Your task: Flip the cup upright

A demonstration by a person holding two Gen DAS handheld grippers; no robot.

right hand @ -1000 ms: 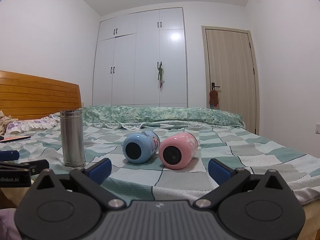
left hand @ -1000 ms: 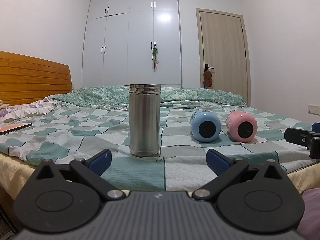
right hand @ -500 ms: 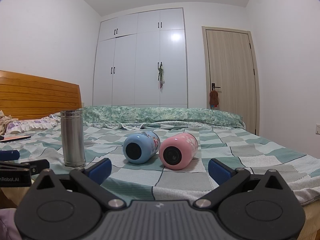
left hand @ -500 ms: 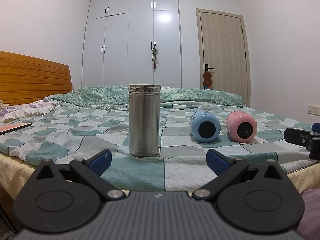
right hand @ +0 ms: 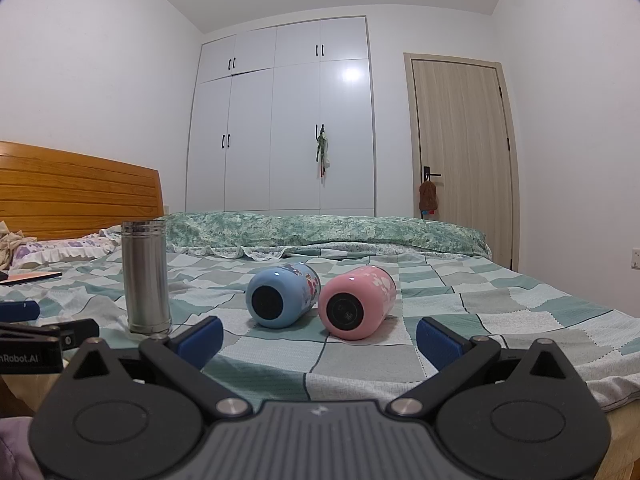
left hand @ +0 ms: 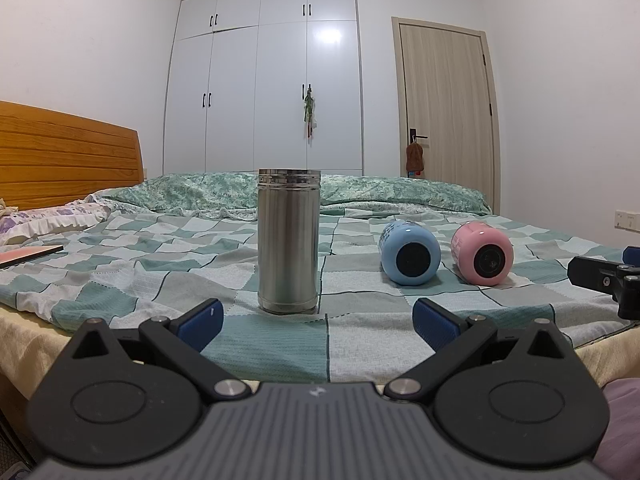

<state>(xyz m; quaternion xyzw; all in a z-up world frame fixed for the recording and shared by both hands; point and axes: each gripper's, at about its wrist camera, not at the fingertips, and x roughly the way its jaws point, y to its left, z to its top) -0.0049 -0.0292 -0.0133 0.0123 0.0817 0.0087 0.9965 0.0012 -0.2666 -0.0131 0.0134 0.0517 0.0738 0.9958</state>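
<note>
So we've got two cups lying on their sides on the bed, bottoms facing us: the blue cup (right hand: 282,295) sits just left of center in the right wrist view, and the pink cup (right hand: 357,303) is right beside it, so close we can't tell if they're touching or just nearly. In the left wrist view the same pair shows up right of center, blue (left hand: 409,253) then pink (left hand: 482,253), with a clear gap between them there. The steel cup (left hand: 289,240) is standing upright, dead center in the left view and over at the left (right hand: 145,277) in the right view, well apart from the other two. Our left gripper (left hand: 316,322) is spread wide with nothing between its blue pads (left hand: 200,324), lined up with the steel cup but short of it. Our right gripper (right hand: 319,338) is released too, fingers wide, empty, with the blue and pink cups sitting above the gap between its pads (right hand: 438,342). Everything's on a green and grey checked quilt (right hand: 500,312). Further back there's a wooden headboard (right hand: 76,188) at the left edge, a white wardrobe (right hand: 288,120) in the middle and a door (right hand: 464,160) on the right.
</note>
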